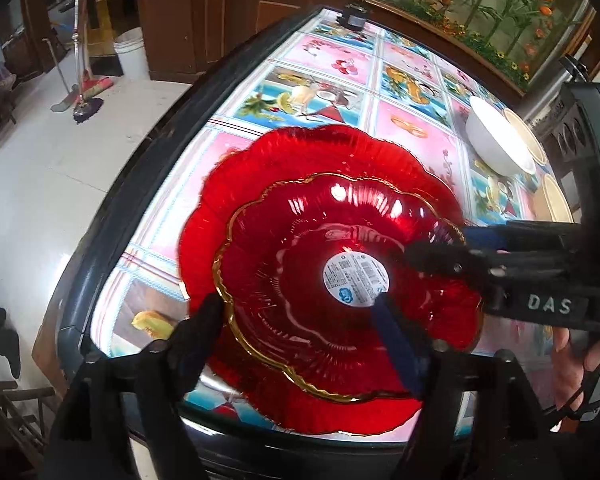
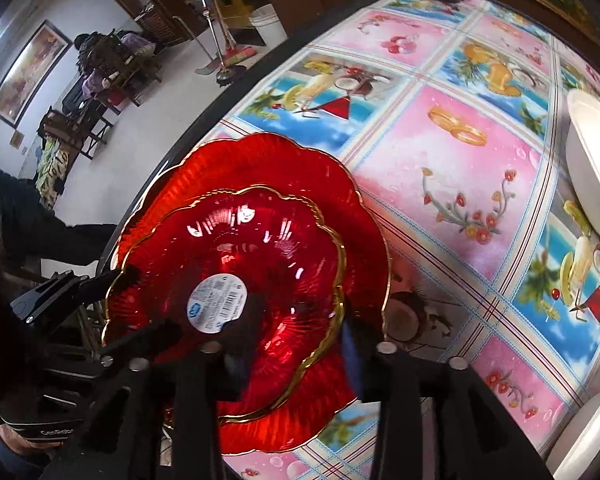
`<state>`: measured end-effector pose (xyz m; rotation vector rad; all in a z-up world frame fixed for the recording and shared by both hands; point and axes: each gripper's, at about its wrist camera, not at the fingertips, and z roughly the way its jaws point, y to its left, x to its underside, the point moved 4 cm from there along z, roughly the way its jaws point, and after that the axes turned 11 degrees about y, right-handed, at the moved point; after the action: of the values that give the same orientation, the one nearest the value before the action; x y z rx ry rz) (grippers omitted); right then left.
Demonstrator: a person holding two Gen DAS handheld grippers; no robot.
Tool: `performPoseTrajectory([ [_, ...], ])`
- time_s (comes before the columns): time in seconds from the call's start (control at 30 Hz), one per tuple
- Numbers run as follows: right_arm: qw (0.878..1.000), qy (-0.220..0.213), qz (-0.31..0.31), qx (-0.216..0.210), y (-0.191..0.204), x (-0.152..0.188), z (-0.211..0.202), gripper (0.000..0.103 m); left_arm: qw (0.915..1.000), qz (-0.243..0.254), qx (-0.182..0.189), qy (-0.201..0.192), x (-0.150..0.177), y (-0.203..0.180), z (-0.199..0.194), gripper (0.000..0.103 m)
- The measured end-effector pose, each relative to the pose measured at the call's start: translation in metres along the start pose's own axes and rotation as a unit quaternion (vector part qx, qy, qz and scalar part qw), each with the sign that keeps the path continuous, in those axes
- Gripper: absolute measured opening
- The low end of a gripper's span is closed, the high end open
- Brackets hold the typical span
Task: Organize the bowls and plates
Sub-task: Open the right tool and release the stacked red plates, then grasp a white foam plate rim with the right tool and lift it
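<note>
Two red glass plates are stacked at the near corner of the table (image 1: pixel 140 184). The small gold-rimmed plate (image 1: pixel 300 240) (image 2: pixel 260 240), with a round white label (image 1: pixel 356 278), lies on the larger red plate (image 1: pixel 284 152) (image 2: pixel 260 160). My left gripper (image 1: pixel 300 332) (image 2: pixel 150 302) stands open over the small plate's near-left rim, one finger outside it and one over the plate. From the right, my right gripper (image 2: pixel 300 332) (image 1: pixel 440 242) straddles the opposite rim, open, its pads apart from the glass.
A white bowl (image 1: pixel 496 136) (image 2: pixel 596 160) stands on the fruit-print tablecloth at the right, with cream bowls (image 1: pixel 556 200) beyond it and a white dish (image 2: pixel 592 432) near the front right. A dark device (image 1: pixel 356 16) sits at the far end. A bucket (image 1: pixel 130 56) and mops stand on the floor at the left.
</note>
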<state>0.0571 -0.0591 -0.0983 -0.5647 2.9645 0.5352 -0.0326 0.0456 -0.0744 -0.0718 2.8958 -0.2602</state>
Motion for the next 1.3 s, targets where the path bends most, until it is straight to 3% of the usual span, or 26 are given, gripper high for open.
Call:
performPoseTrajectory([
  [0.3,1.000,0.001,-0.006,-0.007,0.003,0.005,-0.010,0.058,0.9998,-0.018,-0.002,-0.012,0.007,-0.002,-0.009,0.080],
  [0.67,0.998,-0.032,0.020,-0.040,-0.028,0.029,-0.048,0.059,0.9986,-0.032,-0.023,-0.036,0.026,-0.014,-0.029,0.080],
  [0.83,0.995,-0.071,0.066,-0.020,-0.079,0.026,-0.078,0.059,0.9939,-0.027,-0.068,-0.082,0.041,-0.024,-0.052,0.080],
  [0.97,0.986,-0.115,0.123,0.004,-0.135,0.009,-0.109,0.059,0.9921,-0.007,-0.073,-0.102,0.048,-0.039,-0.063,0.080],
  [1.2,0.964,-0.130,0.217,0.076,-0.229,-0.034,-0.131,0.058,0.9901,0.027,-0.090,-0.105,0.074,-0.057,-0.066,0.080],
  [1.3,0.958,-0.117,0.249,0.081,-0.260,-0.044,-0.124,0.058,0.9898,0.019,-0.102,-0.098,0.084,-0.053,-0.065,0.080],
])
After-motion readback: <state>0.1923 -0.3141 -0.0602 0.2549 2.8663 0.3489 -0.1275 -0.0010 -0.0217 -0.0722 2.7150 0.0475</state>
